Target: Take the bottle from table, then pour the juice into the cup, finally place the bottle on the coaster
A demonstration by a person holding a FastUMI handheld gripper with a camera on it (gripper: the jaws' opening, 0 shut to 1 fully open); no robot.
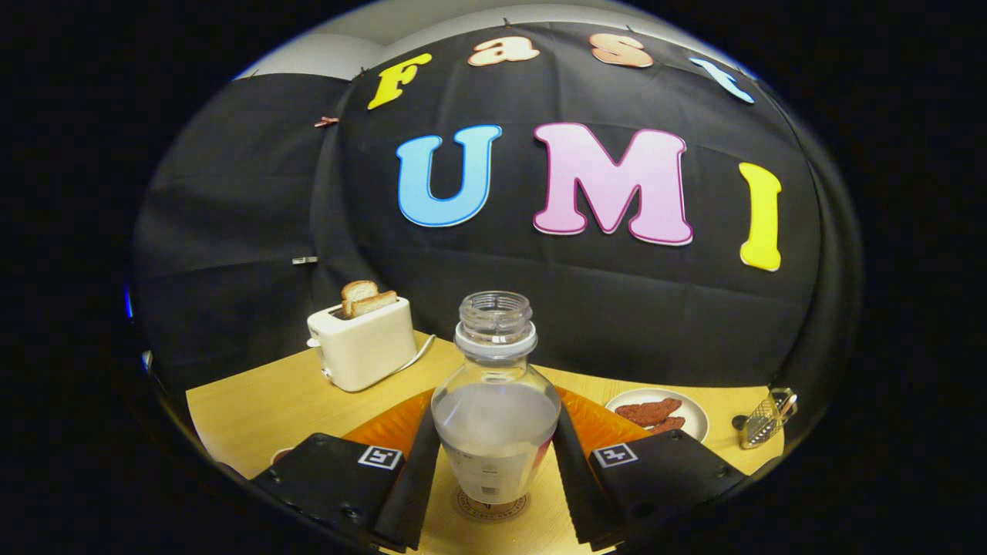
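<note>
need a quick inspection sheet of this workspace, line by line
surface: wooden table, orange mat behind the bottle
job's things: open bottle, cap off, part full of cloudy liquid, standing on the coaster
clutter: toaster holding toast; plate of brown food; wire rack
grippers: gripper fingers flank the bottle's sides; contact cannot be confirmed
cables: toaster cord on the table
surroundings: black cloth wall
</note>
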